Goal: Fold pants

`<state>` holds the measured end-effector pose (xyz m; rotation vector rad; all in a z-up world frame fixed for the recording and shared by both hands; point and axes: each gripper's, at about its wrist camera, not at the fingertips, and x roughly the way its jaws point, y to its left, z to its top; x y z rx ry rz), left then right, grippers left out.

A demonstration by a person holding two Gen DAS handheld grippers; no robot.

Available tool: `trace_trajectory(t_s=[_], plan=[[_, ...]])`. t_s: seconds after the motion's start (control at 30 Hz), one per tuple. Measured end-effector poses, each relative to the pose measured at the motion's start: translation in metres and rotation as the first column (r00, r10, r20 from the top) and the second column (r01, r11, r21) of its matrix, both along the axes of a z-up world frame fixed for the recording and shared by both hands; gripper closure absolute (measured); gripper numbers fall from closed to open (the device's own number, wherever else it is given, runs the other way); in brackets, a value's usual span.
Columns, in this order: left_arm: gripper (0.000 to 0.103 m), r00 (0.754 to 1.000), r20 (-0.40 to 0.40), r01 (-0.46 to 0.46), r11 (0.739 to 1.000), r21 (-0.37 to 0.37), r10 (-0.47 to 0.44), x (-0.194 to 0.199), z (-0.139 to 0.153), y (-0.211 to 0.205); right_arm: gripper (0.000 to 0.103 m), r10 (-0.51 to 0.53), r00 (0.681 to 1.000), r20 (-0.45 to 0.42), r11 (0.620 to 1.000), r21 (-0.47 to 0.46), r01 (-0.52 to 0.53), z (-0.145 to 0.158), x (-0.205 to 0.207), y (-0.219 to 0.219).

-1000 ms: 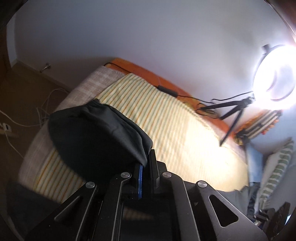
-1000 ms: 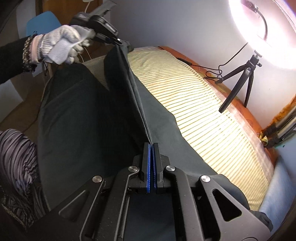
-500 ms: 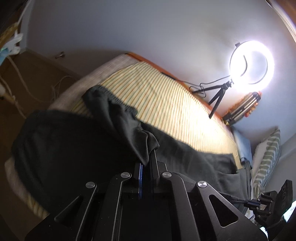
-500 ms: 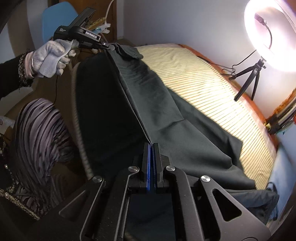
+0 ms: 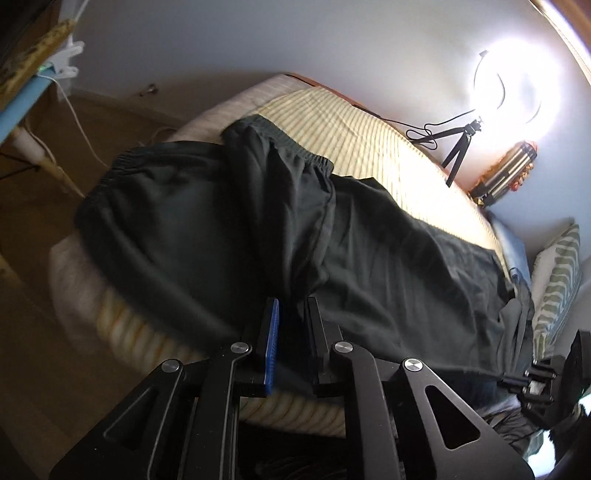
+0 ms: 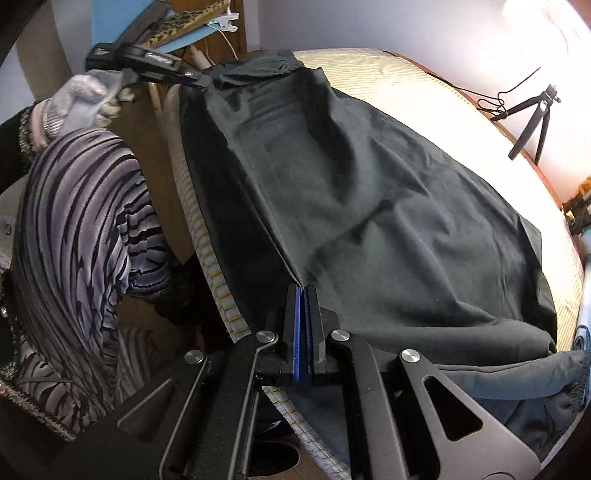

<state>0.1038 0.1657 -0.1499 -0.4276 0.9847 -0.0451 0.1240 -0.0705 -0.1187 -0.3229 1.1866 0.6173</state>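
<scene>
Item count, both views combined:

- Pants (image 6: 369, 206): one pair, dark, on the bed.
- Bed (image 5: 369, 136): one, with one striped cover.
- Grippers: two, the left gripper (image 5: 291, 306) and the right gripper (image 6: 302, 295).
- Gloved hand (image 6: 88, 99): one.
- Ring light (image 5: 517, 81): one, on one tripod (image 5: 458, 147).
- Striped pillow (image 5: 561, 277): one.
- Blue chair (image 6: 122, 18): one.

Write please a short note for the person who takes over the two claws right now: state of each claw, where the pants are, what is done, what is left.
Left claw: jaws opening, a bunch of waist-end cloth between them.
Right claw: shut on the pants' near edge.
Pants: dark, lengthwise on the striped bed, near edge hanging off the bed side.
Done: laid out long.
Left: release both, smooth, fold shorter.
</scene>
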Motion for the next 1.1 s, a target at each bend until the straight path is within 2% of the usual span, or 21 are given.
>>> trace_trajectory(t_s=[0.03, 0.1, 0.13, 0.2, 0.27, 0.43, 0.53, 0.63, 0.67, 0.7, 0.73, 0.77, 0.83, 0.87, 0.9, 1.0, 1.1], plan=[[0.087, 1.000, 0.004, 0.002, 1.000, 0.020, -0.002, -0.005, 0.002, 0.001, 0.100, -0.006, 1.000, 0.001, 1.000, 0.007, 0.006, 0.000, -0.002, 0.000], [0.071, 1.000, 0.017, 0.003, 0.999, 0.049, -0.004, -0.010, 0.012, 0.000, 0.100, -0.026, 1.000, 0.005, 1.000, 0.017, 0.026, -0.001, -0.004, 0.000], [0.069, 0.999, 0.030, 0.012, 0.998, 0.064, -0.014, -0.009, 0.018, -0.003, 0.100, -0.036, 0.999, 0.004, 0.999, 0.028, 0.036, -0.001, -0.005, -0.001], [0.058, 0.997, 0.055, 0.040, 0.991, 0.127, -0.047, 0.000, 0.029, -0.016, 0.100, -0.056, 0.998, 0.004, 0.998, 0.041, 0.056, 0.001, -0.011, 0.000], [0.045, 0.994, 0.049, 0.084, 0.984, 0.158, -0.093, 0.014, 0.033, -0.028, 0.100, -0.075, 0.997, 0.003, 0.996, 0.057, 0.075, 0.003, -0.014, 0.000], [0.045, 0.984, 0.019, 0.170, 0.956, 0.239, -0.179, 0.067, 0.021, -0.059, 0.100, -0.121, 0.993, -0.007, 0.988, 0.099, 0.121, 0.000, -0.012, -0.007], [0.045, 0.977, -0.044, 0.213, 0.921, 0.326, -0.210, 0.094, -0.001, -0.073, 0.100, -0.130, 0.991, -0.023, 0.987, 0.096, 0.131, -0.006, -0.011, -0.009], [0.045, 0.979, -0.094, 0.205, 0.898, 0.389, -0.182, 0.111, -0.022, -0.074, 0.100, -0.126, 0.991, -0.032, 0.987, 0.092, 0.129, -0.008, -0.011, -0.008], [0.045, 0.981, -0.101, 0.191, 0.895, 0.402, -0.164, 0.113, -0.026, -0.071, 0.100, -0.125, 0.992, -0.033, 0.988, 0.092, 0.128, -0.008, -0.010, -0.008], [0.045, 0.984, -0.095, 0.174, 0.903, 0.392, -0.149, 0.113, -0.029, -0.066, 0.100, -0.125, 0.992, -0.034, 0.987, 0.093, 0.127, -0.008, -0.010, -0.008], [0.046, 0.987, -0.077, 0.159, 0.920, 0.358, -0.140, 0.112, -0.030, -0.060, 0.100, -0.125, 0.991, -0.035, 0.987, 0.093, 0.128, -0.008, -0.009, -0.008], [0.051, 0.989, -0.065, 0.144, 0.930, 0.338, -0.130, 0.111, -0.031, -0.054, 0.100, -0.127, 0.991, -0.037, 0.987, 0.092, 0.130, -0.009, -0.008, -0.008], [0.069, 0.993, -0.036, 0.119, 0.940, 0.318, -0.113, 0.108, -0.031, -0.042, 0.100, -0.127, 0.991, -0.043, 0.988, 0.084, 0.130, -0.010, -0.007, -0.006], [0.086, 0.994, -0.026, 0.107, 0.946, 0.308, -0.104, 0.107, -0.031, -0.036, 0.100, -0.127, 0.991, -0.044, 0.988, 0.079, 0.131, -0.011, -0.007, -0.005], [0.095, 0.996, -0.015, 0.092, 0.955, 0.283, -0.091, 0.105, -0.030, -0.029, 0.100, -0.128, 0.991, -0.046, 0.989, 0.073, 0.131, -0.011, -0.006, -0.004], [0.097, 0.999, 0.044, 0.008, 0.989, 0.145, -0.015, 0.090, -0.024, 0.002, 0.100, -0.129, 0.991, -0.048, 0.990, 0.056, 0.131, -0.013, -0.004, 0.000], [0.097, 0.995, 0.089, -0.060, 0.992, 0.112, 0.050, 0.074, -0.017, 0.025, 0.100, -0.124, 0.991, -0.050, 0.991, 0.039, 0.126, -0.014, -0.003, 0.003]])
